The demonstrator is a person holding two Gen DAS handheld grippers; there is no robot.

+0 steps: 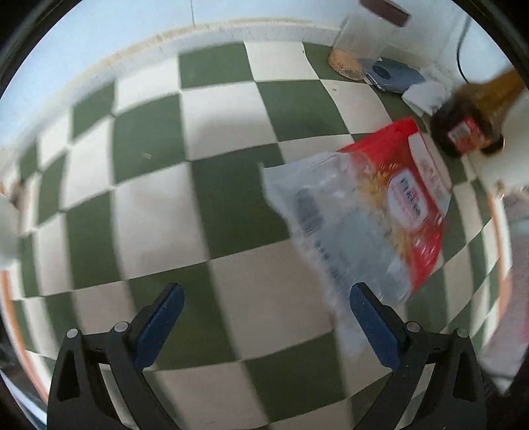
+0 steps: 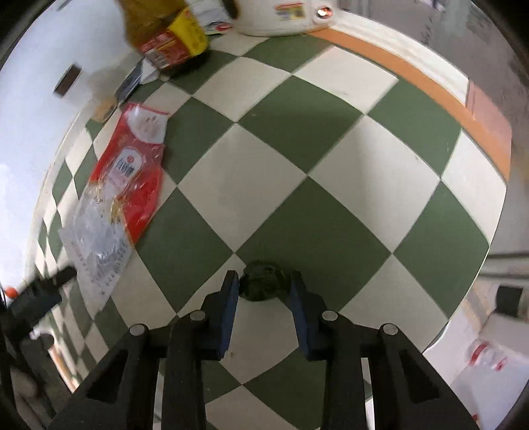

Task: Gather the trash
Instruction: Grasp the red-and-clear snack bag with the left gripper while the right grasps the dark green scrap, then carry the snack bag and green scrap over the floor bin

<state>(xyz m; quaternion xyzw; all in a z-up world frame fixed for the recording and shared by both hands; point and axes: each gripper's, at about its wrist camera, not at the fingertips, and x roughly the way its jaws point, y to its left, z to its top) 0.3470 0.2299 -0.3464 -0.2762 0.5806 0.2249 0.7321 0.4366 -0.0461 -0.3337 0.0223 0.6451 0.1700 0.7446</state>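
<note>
An empty red and clear plastic bag (image 1: 373,211) lies flat on the green and white checkered cloth (image 1: 158,198). My left gripper (image 1: 264,294) is open above the cloth, with the bag's lower edge just beyond its right finger (image 1: 373,321). In the right wrist view the same bag (image 2: 119,188) lies at the left. My right gripper (image 2: 264,281) is shut on a dark green crumpled wad (image 2: 264,281), held between its blue pads just above the cloth (image 2: 330,165).
An oil bottle (image 1: 476,115) with a red label, a clear jar (image 1: 360,43) with a cork base, a blue disc (image 1: 393,76) and white paper (image 1: 426,92) stand at the back right. A white rice cooker (image 2: 284,16) stands beside the bottle (image 2: 165,29). The left gripper's body (image 2: 36,297) shows at lower left.
</note>
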